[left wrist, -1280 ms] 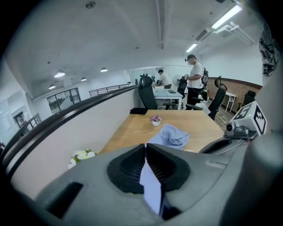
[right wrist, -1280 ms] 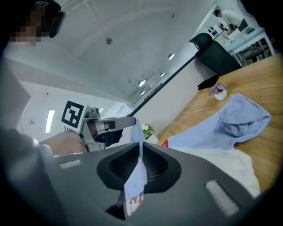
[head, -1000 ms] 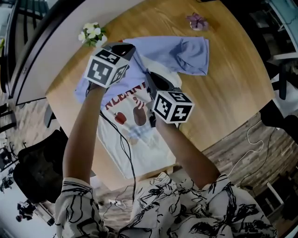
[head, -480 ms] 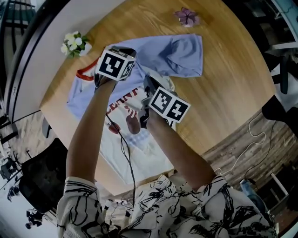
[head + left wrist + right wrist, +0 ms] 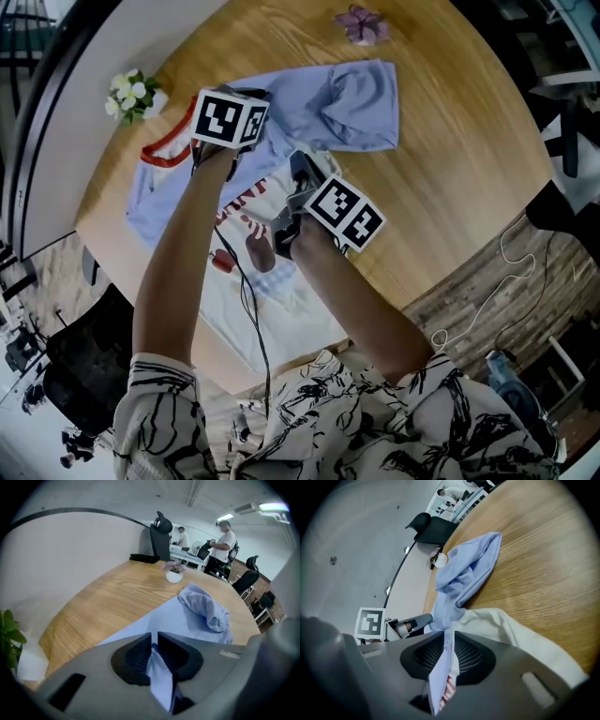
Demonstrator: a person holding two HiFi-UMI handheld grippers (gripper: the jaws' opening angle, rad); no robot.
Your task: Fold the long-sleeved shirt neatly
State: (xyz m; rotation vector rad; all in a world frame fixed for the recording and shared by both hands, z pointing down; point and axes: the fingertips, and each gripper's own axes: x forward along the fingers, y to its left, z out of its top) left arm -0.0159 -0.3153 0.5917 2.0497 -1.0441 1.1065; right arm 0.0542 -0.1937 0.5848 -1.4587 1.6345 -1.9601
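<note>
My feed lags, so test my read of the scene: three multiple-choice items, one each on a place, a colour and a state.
1. Where does the pink flower pot stand? A) on the floor B) on the table beyond the bunched sleeve C) on a chair
2. What colour are the sleeves of the shirt? A) red B) green C) light blue
3. How are the left tongs? A) wide open B) shut on blue fabric C) out of view
1 B: it sits on bare wood past the sleeve. 2 C: both look light blue. 3 B: cloth is pinched between the pads.
</note>
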